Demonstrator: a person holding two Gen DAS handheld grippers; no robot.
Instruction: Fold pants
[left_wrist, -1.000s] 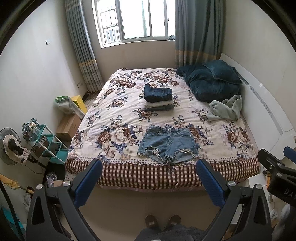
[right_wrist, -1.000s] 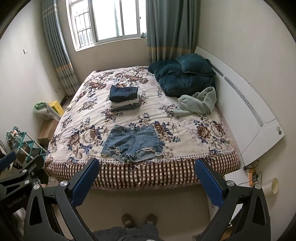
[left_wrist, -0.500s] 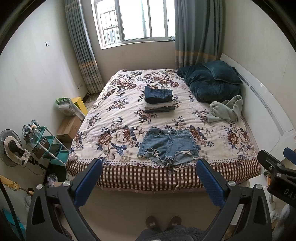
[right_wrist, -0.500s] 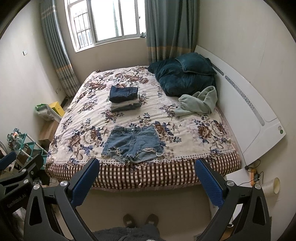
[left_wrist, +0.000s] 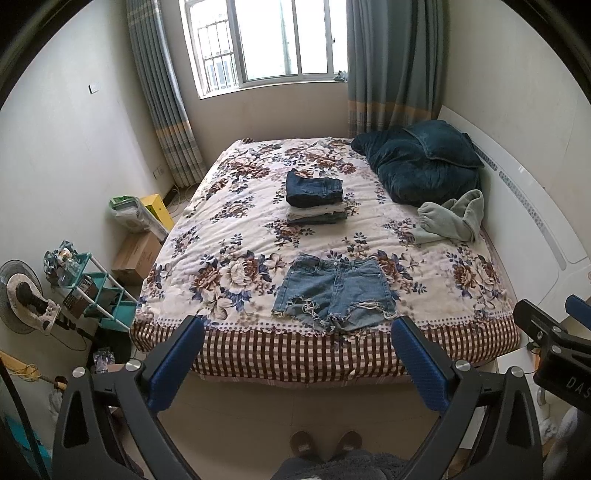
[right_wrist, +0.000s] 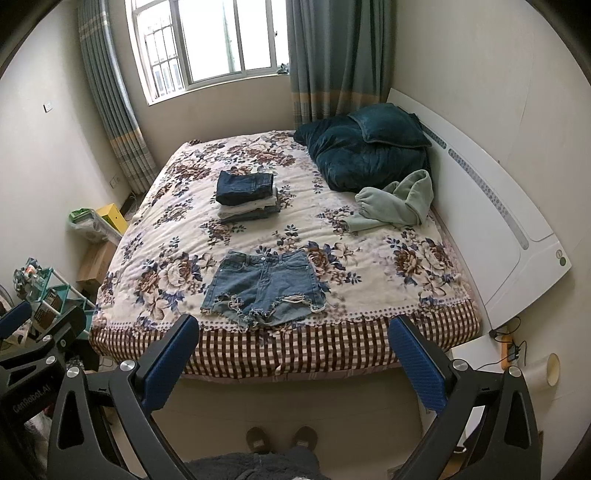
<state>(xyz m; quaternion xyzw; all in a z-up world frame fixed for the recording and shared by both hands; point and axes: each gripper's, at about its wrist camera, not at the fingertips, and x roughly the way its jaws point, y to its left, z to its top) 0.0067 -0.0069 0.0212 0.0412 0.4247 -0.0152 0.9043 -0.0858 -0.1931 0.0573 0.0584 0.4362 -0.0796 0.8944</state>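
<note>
A pair of light blue frayed denim shorts (left_wrist: 334, 293) lies flat and unfolded near the foot edge of the floral bed (left_wrist: 229, 236); it also shows in the right wrist view (right_wrist: 264, 288). A stack of folded pants (left_wrist: 314, 197) with a dark blue pair on top sits mid-bed, seen too in the right wrist view (right_wrist: 246, 197). My left gripper (left_wrist: 297, 360) is open and empty, held off the bed's foot edge. My right gripper (right_wrist: 291, 356) is open and empty, also short of the bed.
A dark teal quilt and pillow (left_wrist: 421, 168) and a pale green sweatshirt (left_wrist: 452, 219) lie by the white headboard (right_wrist: 491, 206). A teal shelf rack (left_wrist: 92, 291), fan (left_wrist: 22, 295) and boxes (left_wrist: 136, 251) stand left of the bed. The person's slippers (left_wrist: 325, 445) are on the floor.
Both grippers have drawn back slightly from the bed, so the bed appears a little farther away. The clothes have not moved and both grippers stay open.
</note>
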